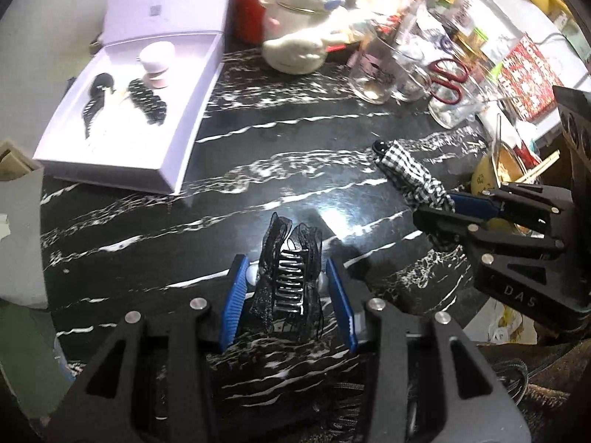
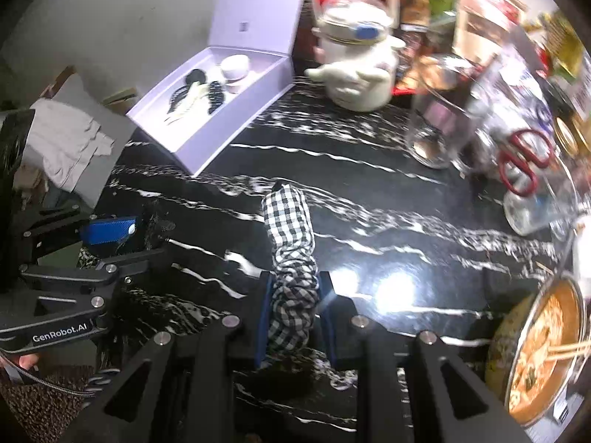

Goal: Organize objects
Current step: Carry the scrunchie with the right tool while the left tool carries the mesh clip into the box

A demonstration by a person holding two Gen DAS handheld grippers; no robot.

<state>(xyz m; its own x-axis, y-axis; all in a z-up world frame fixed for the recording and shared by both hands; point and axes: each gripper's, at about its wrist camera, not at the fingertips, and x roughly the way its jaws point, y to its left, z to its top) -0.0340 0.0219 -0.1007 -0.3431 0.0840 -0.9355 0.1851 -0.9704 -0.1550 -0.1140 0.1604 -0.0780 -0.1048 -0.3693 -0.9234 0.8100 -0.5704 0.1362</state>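
Left gripper (image 1: pixel 286 297) sits closest to its camera, blue fingers (image 1: pixel 234 304) clamped on a black lace hair claw (image 1: pixel 290 280). Claw's long axis runs forward along the fingers, silver teeth facing the lens, lace tips sticking out past the fingertips. It looks clear of the desk (image 1: pixel 258 155), though the gap is hard to judge through the fisheye.

Going left to right in the left wrist view: lavender gift box (image 1: pixel 122 110) lies open at far left, lid propped up behind it. Inside are two dark hair clips (image 1: pixel 146 99) and a pale pink jar (image 1: pixel 157 61), with bare tray floor toward the near edge. Mid-back stands a white teapot (image 1: pixel 299 44), then glass jars (image 1: pixel 373 70) and red scissors (image 1: pixel 448 81). At right, right gripper (image 1: pixel 448 208) has its fingers shut on a black-and-white gingham hair tie (image 1: pixel 410 173).

Right wrist view confirms that grip: gingham band pinched between the fingers, its long axis also running forward, free end pointing toward the box. A noodle bowl (image 2: pixel 543 350) with chopsticks sits at lower right, close to that hand.

Key relation: the box lies up and left of both grippers. Left hand is nearer to it, so the claw likely goes in first; right hand would have to cross over the desk and past the left gripper. Probable drop spot is the bare near part of the tray.
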